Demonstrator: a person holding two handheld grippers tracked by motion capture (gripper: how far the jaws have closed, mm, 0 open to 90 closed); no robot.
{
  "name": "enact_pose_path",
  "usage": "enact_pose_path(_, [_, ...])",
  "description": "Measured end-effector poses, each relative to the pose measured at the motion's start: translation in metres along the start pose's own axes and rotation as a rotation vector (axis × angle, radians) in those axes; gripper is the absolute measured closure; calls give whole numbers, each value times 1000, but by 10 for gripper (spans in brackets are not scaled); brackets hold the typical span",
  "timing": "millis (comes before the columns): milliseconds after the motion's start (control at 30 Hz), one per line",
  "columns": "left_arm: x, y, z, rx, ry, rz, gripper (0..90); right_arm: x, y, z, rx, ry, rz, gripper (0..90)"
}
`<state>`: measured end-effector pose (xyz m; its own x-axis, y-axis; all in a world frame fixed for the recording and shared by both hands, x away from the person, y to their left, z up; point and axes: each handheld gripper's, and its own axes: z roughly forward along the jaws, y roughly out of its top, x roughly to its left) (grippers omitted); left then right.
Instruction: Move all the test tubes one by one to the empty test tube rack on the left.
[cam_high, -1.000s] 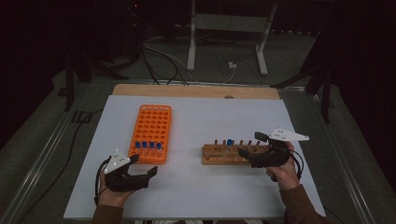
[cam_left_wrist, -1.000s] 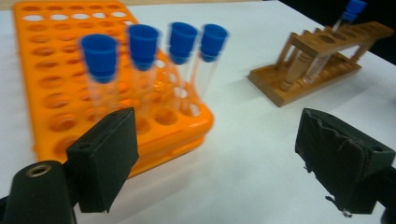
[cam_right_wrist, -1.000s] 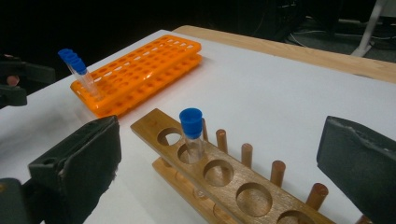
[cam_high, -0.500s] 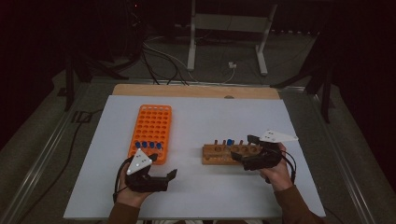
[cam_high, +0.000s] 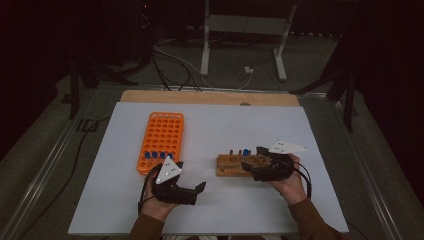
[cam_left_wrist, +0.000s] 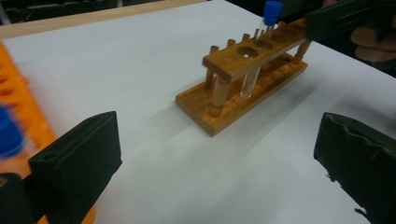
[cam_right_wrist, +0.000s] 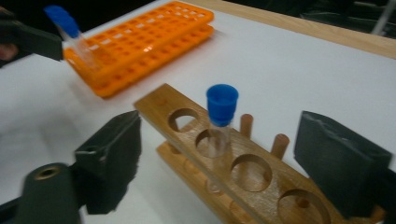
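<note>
right gripper (cam_right_wrist: 222, 128): open; jaws have just been closing in, pads not on anything yet
tube (cam_right_wrist: 220, 105): blue cap, upright in the wood rack (cam_right_wrist: 159, 107), right between those jaws
left gripper (cam_left_wrist: 217, 140): open and empty, jaws have just been opening; it sits just beside the orange rack (cam_high: 162, 135), well apart from the tube
what matters: the tube's long axis is vertical and my right jaws straddle it from the side, so that's the nearer hand
my guess: finish the squeeze, then pull straight up so it clears the hole
</note>
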<state>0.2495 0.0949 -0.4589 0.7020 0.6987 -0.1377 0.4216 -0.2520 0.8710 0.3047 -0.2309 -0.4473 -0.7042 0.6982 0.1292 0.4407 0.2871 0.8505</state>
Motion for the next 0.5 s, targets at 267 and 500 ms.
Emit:
enact_pose_path(267, [-6,13,21,4,-15,31,8,2,-4,11,24,-25,-52,509])
enact_pose_path(500, [-6,17,35,16,-14,36,8,1,-4,15,1,-32,-63,694])
